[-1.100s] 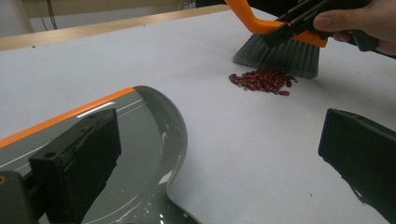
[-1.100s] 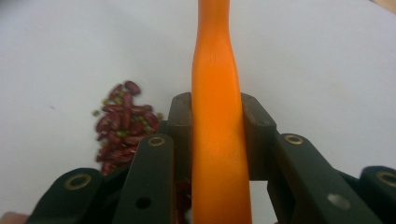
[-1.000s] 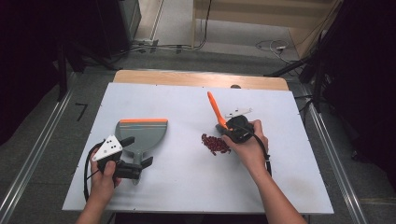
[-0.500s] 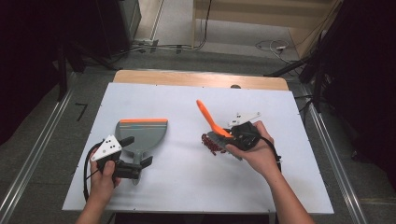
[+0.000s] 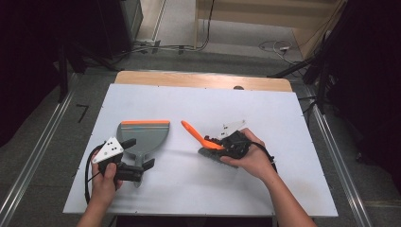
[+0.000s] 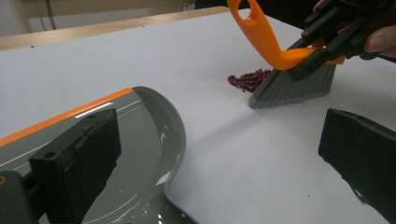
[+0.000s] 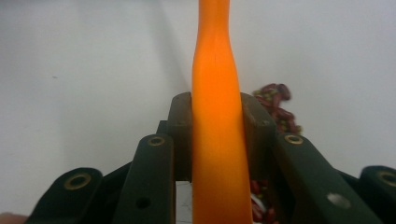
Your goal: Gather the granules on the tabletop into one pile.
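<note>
Brush (image 5: 208, 146) sits mid-bench in the high view, clamped in the right tongs (image 5: 222, 144); the left tongs (image 5: 137, 161) straddle the dustpan (image 5: 144, 137) handle toward the left edge. Left gripper view: jaws apart over the dustpan (image 6: 116, 140), bristles touching the beans (image 6: 247, 79). Right gripper view: tongs (image 7: 217, 135) closed tight on the orange handle (image 7: 215, 93), beans (image 7: 275, 107) just beyond.

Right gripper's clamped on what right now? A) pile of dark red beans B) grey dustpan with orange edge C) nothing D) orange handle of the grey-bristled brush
D: the right gripper has both jaws pressed against the orange handle of the grey-bristled brush; the pile of dark red beans lies loose beside it.
</note>
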`<state>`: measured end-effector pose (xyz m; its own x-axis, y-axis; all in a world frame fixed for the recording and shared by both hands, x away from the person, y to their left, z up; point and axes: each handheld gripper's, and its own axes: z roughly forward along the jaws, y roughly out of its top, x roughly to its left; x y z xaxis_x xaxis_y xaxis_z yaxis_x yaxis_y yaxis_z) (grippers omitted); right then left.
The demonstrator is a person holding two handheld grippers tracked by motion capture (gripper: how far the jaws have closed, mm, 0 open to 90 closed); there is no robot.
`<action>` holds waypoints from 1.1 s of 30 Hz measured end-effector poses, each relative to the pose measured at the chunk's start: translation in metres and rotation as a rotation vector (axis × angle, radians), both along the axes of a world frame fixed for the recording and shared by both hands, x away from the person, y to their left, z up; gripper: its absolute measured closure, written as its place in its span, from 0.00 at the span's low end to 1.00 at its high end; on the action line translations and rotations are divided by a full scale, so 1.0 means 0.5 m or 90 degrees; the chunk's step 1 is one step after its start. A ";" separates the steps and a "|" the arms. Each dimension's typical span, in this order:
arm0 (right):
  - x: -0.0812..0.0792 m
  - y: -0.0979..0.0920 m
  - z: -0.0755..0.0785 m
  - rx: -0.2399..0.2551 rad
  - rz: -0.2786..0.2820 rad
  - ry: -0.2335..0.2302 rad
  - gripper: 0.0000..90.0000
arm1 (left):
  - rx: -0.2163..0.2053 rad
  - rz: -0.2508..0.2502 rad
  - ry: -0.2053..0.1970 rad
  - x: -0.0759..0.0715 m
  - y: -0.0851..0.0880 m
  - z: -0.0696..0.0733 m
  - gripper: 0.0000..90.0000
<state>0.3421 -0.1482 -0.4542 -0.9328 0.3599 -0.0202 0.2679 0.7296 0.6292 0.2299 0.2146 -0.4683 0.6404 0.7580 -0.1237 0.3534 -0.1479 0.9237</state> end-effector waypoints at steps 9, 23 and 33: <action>0.008 -0.015 0.011 0.029 -0.018 -0.017 0.76 | -0.001 0.001 0.000 0.000 0.000 0.000 0.00; -0.019 -0.056 0.071 0.094 -0.079 -0.018 0.76 | -0.005 0.002 -0.001 -0.001 0.001 0.001 0.00; -0.041 -0.105 0.070 0.120 -0.132 -0.007 0.76 | -0.008 0.005 -0.002 -0.002 0.004 0.002 0.00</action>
<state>0.3218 -0.2008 -0.4193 -0.8388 0.5416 0.0559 0.3923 0.5299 0.7519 0.2292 0.2166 -0.4673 0.6352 0.7612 -0.1307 0.3510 -0.1338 0.9268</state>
